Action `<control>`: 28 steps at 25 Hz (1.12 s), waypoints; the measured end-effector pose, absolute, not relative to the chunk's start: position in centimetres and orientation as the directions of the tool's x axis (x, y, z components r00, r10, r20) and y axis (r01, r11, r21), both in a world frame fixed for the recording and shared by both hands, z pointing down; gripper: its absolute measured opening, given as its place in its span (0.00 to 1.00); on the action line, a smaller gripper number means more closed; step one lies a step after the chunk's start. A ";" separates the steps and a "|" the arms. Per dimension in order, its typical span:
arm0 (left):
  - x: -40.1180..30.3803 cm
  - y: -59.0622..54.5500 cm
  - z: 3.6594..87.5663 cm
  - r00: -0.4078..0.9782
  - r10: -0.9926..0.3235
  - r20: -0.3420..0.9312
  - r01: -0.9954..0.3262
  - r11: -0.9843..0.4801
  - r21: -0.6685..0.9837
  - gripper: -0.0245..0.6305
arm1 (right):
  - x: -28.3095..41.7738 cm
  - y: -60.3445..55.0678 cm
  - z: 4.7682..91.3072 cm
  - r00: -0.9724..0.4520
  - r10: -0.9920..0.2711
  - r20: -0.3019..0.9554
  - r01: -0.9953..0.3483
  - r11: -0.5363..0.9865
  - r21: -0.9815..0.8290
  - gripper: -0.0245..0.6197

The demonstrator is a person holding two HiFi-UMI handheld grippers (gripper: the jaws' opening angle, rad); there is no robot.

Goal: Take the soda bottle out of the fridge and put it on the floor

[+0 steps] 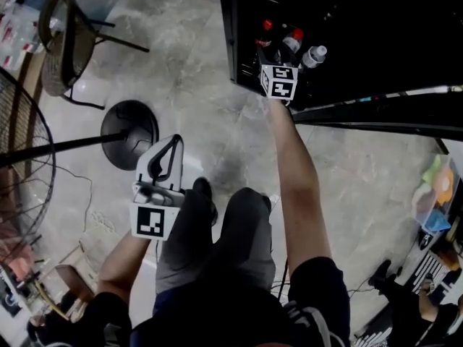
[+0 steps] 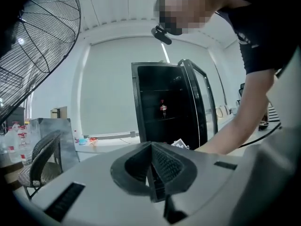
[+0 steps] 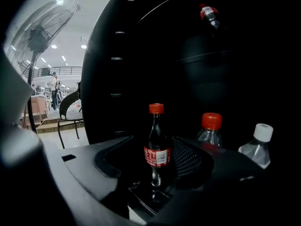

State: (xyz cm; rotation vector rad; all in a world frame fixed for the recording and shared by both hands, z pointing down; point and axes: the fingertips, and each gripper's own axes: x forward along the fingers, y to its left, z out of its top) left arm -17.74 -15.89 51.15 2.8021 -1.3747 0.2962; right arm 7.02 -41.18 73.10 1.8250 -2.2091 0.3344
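Zero steps of the task look complete, by my reading. Fridge (image 1: 239,35) stands open, interior dark. Floor (image 1: 217,121) in front of it shows no bottle set down. Right gripper (image 3: 153,154) is at the fridge mouth, level w/ the low shelf, jaws spread wide and holding nothing. Left gripper (image 2: 150,166) hangs by the person's knee, well apart from the fridge, jaws closed together and empty. Soda bottle (image 3: 156,126) (dark contents, red cap, red label) is upright on the low shelf, framed between the right jaws but apparently beyond the tips; no pad contact seen. Two clear bottles, red cap (image 3: 210,131) and white cap (image 3: 257,147), stand near it on its right. Remaining: close in, grip, lift out, set on floor.
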 end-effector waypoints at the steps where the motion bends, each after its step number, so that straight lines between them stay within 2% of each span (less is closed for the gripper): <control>1: -17.8 -16.0 51.4 0.598 -0.782 0.174 -0.784 -0.616 -0.077 0.07 | 6.9 -41.5 73.4 -0.184 -0.922 0.340 -0.981 0.192 -0.013 0.43; 11: -18.1 -17.3 52.7 0.600 -0.782 0.170 -0.780 -0.619 -0.090 0.07 | 7.6 -44.0 75.4 -0.201 -0.921 0.334 -0.978 0.210 -0.010 0.45; 18: -18.0 -17.5 54.2 0.598 -0.781 0.179 -0.778 -0.620 -0.102 0.07 | 6.8 -45.7 76.1 -0.258 -0.916 0.309 -0.963 0.270 -0.004 0.51; 28: -18.8 -17.8 55.3 0.588 -0.788 0.182 -0.786 -0.610 -0.101 0.07 | 6.9 -46.5 76.7 -0.262 -0.916 0.302 -0.954 0.293 0.058 0.51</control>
